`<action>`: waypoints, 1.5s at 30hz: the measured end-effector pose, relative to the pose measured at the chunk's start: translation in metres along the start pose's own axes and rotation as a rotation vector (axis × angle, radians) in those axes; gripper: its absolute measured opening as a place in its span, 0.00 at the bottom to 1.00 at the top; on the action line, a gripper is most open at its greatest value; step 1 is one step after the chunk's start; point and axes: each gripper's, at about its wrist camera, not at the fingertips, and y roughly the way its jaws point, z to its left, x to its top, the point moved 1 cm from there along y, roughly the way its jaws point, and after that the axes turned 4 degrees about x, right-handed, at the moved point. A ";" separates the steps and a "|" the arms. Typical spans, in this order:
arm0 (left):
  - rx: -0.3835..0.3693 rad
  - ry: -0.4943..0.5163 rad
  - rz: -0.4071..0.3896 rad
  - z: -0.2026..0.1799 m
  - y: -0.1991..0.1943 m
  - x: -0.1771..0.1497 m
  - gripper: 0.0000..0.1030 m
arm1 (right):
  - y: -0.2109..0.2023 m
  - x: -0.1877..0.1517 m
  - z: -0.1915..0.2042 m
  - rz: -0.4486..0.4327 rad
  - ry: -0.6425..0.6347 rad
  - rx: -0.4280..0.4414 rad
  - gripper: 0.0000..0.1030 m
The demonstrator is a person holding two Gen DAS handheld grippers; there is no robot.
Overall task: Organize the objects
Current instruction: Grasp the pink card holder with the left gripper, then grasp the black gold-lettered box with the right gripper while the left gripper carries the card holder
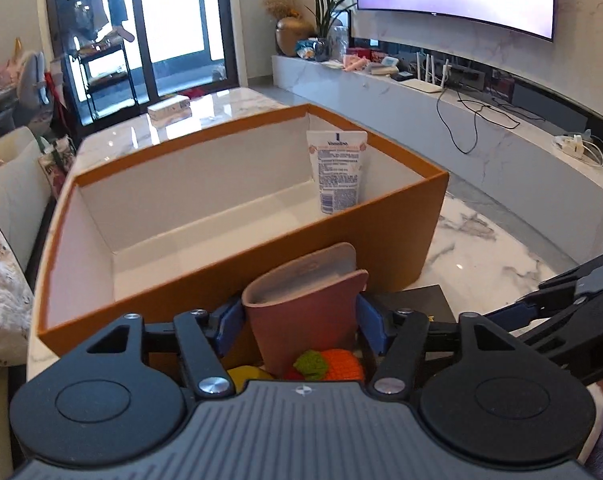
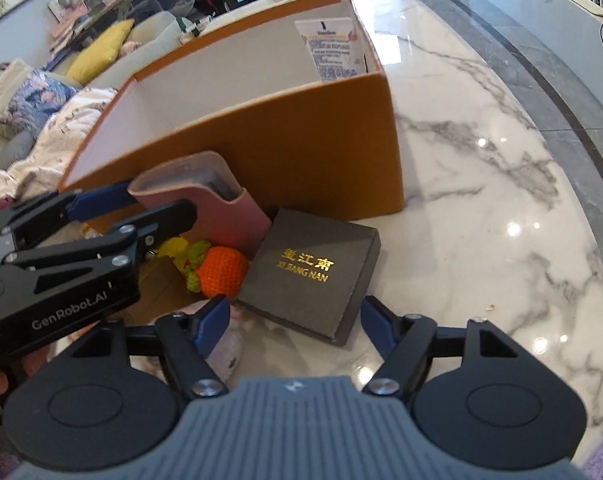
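Note:
My left gripper [image 1: 301, 326] is shut on a pink leather case [image 1: 305, 304] and holds it just in front of the orange box [image 1: 285, 252]; it also shows in the right wrist view [image 2: 157, 208], with the case [image 2: 221, 212] above the table. The box has a white inside and a white lotion tube [image 1: 338, 172] leaning upright in its far right corner. My right gripper [image 2: 291, 322] is open and empty, over a black box with gold lettering [image 2: 313, 276]. An orange crocheted fruit [image 2: 221, 272] lies beside the black box.
A yellow item [image 2: 173, 250] and a brown cardboard piece [image 2: 157, 296] lie under the left gripper. A pale soft item [image 2: 231, 344] lies near my right gripper's left finger. The marble table [image 2: 481, 200] stretches right. A sofa [image 2: 61, 80] stands left.

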 end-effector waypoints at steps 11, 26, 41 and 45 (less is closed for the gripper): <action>-0.088 0.060 0.024 -0.008 0.002 -0.002 0.41 | -0.002 0.000 -0.015 0.016 -0.013 -0.062 0.72; -0.168 0.189 0.058 -0.035 0.023 0.002 0.43 | -0.008 0.004 -0.048 0.012 0.137 -0.069 0.67; -0.140 0.107 -0.009 -0.021 -0.011 0.016 0.24 | -0.004 0.010 -0.023 0.042 -0.249 -0.109 0.85; -0.137 0.101 -0.038 -0.021 -0.024 0.022 0.22 | 0.004 0.013 -0.016 0.094 -0.337 -0.077 0.87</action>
